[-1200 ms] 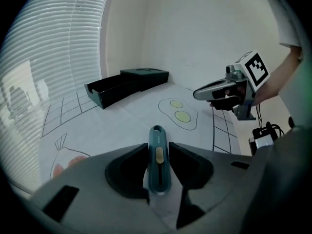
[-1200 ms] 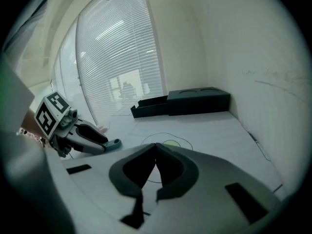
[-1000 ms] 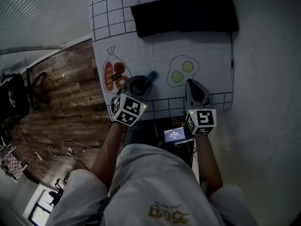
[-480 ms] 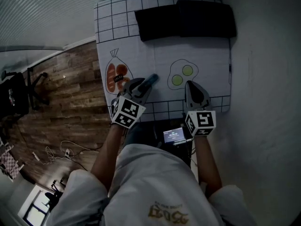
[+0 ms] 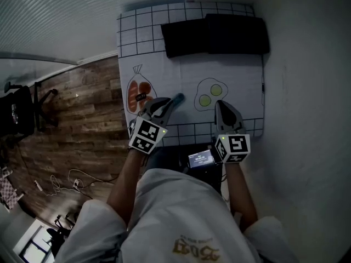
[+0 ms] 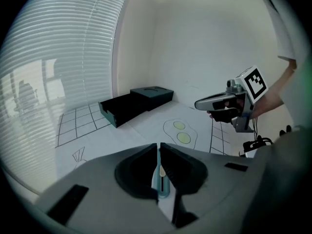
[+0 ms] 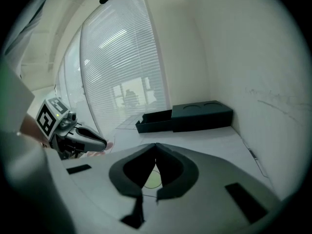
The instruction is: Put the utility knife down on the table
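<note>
Having just closed, left gripper (image 6: 159, 149) pinches slim teal utility knife (image 6: 161, 181).

Two tools (image 5: 164, 104) (image 5: 221, 105), one utility knife (image 5: 177, 99), two black boxes (image 5: 184, 38) (image 5: 237, 33), one mat (image 5: 241, 73).

We wear a pale, short-sleeved shirt (image 5: 175, 201) with a small gold print (image 5: 193, 248) low on the front. Its sleeves (image 5: 90, 221) are loose and wide. Both tools in our hands have smooth grey shells that taper toward the far end. The left gripper (image 5: 165, 105) carries the left cube (image 5: 147, 136), faced with black-and-white square markers, with a green light at one corner. The right gripper (image 5: 221, 106) carries the right cube (image 5: 234, 146), marked and lit alike. In the gripper views, the shells are pale grey with dark curved pads (image 6: 139, 172) and black rectangular slots (image 6: 68, 204) on either side.
</note>
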The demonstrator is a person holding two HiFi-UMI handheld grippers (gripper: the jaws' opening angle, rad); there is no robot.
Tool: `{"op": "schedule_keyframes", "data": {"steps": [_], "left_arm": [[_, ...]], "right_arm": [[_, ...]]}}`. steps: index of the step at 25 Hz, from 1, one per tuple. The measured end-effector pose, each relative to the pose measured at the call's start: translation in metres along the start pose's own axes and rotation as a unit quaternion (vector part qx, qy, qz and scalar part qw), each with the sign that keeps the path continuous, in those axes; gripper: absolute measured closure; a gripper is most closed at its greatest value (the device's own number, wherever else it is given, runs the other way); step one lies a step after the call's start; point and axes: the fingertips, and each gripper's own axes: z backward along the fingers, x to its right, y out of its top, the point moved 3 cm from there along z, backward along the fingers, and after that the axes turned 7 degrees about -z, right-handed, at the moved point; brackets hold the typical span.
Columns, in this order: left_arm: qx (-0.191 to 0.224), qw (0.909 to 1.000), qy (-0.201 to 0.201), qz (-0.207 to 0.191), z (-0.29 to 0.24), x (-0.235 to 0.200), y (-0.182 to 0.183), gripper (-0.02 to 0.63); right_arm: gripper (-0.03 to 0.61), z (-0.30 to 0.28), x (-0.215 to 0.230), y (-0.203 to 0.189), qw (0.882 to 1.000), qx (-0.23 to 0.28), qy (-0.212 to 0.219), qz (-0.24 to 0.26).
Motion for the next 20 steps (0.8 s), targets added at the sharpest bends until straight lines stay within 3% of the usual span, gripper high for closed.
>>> {"op": "schedule_keyframes", "data": {"steps": [3,9,14,20], "left_arm": [[0.014,0.9997,0.019,0.006,0.009,-0.004,0.008,0.604],[0.074,0.9882,0.065,0.118,0.037,-0.030,0.020,0.606],[0.093,0.9884,0.111,0.047,0.058,-0.033,0.043,0.606],[0.140,0.9801,0.136,0.035,0.077,-0.031,0.073,0.606]], "right_arm": [[0.571,0.003,-0.001,0.006,1.000,0.005,0.001,0.008],[0.571,0.007,-0.007,0.024,0.999,0.019,0.012,0.026],[0.571,0.012,-0.010,0.037,0.998,0.027,0.023,0.043],[0.571,0.021,-0.011,0.059,0.996,0.052,0.029,0.063]]}}
